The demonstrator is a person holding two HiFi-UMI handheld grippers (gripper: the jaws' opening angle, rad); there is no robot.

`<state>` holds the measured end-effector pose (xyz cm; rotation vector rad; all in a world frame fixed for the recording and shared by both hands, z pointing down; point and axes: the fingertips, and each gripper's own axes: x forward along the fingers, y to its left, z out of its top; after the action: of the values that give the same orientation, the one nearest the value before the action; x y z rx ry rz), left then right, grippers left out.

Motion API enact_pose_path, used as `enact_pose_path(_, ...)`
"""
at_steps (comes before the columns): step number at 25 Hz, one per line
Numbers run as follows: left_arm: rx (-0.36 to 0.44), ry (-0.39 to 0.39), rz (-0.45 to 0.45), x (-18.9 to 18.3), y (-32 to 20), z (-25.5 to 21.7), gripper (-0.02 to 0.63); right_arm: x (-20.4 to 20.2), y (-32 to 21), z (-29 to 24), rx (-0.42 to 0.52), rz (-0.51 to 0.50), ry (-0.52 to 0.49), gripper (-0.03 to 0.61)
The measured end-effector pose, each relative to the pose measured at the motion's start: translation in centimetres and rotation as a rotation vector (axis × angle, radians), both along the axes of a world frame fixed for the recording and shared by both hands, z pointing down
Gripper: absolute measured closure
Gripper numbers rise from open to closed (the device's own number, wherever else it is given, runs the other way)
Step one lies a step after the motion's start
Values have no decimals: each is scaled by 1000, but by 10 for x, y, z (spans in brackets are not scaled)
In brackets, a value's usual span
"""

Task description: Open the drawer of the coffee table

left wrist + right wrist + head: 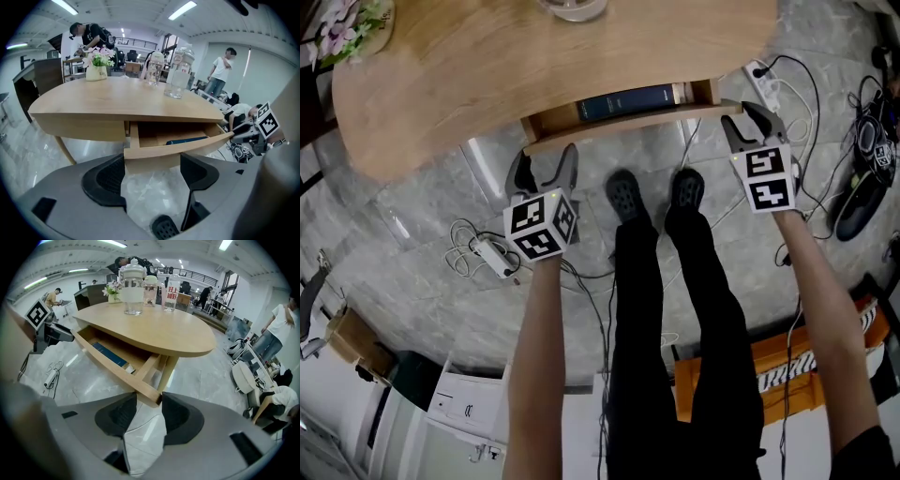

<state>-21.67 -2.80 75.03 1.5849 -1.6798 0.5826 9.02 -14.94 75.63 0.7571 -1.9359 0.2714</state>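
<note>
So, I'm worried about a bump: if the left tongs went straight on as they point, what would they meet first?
Probably the drawer front, near its left end: it fills the gap just ahead of the left tongs.

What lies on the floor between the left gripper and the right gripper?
In the head view, the person's two black shoes stand there on the grey floor.

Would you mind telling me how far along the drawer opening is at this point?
Done: the drawer is partly out from under the tabletop, enough to show a dark book inside. In hand: the right gripper clamps the right corner of the drawer front; the left gripper has its jaws apart at the left end. Left: probably pulling it out further.
</note>
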Motion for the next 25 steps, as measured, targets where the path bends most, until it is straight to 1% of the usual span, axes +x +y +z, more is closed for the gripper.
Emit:
enact_pose_path(5, -30, 15, 1, 11, 28, 4, 239, 12, 27, 2, -31, 8, 8, 408)
enact_pose_path(13, -65, 28, -3, 22, 57, 5, 239, 23, 56, 3, -56, 19, 17, 409)
enact_pose_path(25, -117, 38, 6, 26, 68, 24, 241, 27, 64, 21, -78, -16, 63, 408)
